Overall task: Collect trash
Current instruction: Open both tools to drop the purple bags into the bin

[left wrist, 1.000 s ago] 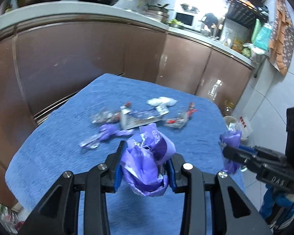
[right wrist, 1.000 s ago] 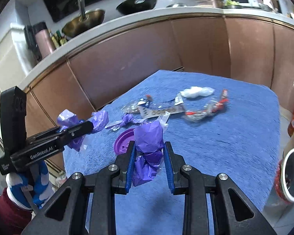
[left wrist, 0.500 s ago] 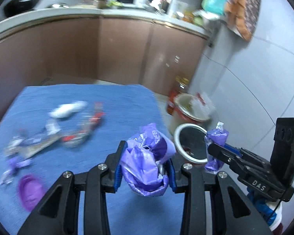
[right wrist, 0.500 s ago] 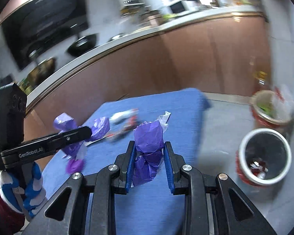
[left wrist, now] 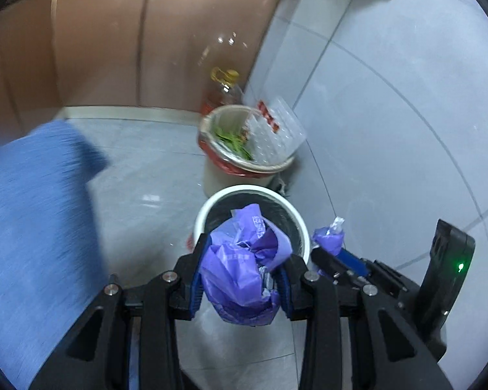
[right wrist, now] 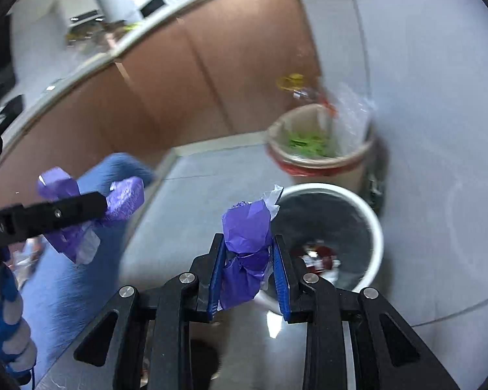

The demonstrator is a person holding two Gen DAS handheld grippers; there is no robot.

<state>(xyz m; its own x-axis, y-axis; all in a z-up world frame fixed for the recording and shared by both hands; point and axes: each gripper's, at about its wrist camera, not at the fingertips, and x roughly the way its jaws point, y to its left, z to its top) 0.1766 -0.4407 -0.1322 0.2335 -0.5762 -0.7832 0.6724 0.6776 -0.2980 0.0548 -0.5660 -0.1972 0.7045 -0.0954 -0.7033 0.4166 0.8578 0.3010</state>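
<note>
My left gripper (left wrist: 242, 269) is shut on a crumpled purple plastic bag (left wrist: 240, 279) and holds it just in front of a white-rimmed bin (left wrist: 211, 204) on the floor. My right gripper (right wrist: 248, 253) is shut on a purple wrapper (right wrist: 245, 237) near the same bin (right wrist: 375, 227), which holds some red and white scraps. Each gripper shows in the other view: the right one (left wrist: 328, 243) beside the bin, the left one (right wrist: 114, 198) over the table corner.
A second bin (left wrist: 244, 159) with green scraps and a clear plastic tray stands behind the first, by an oil bottle (left wrist: 226, 87). The blue-clothed table (left wrist: 32, 211) is at left. Brown cabinets (left wrist: 146, 42) behind, tiled wall (left wrist: 390, 97) at right.
Both grippers have swung right, away from the table and its litter, to the bins on the floor. Each still grips its purple trash.
</note>
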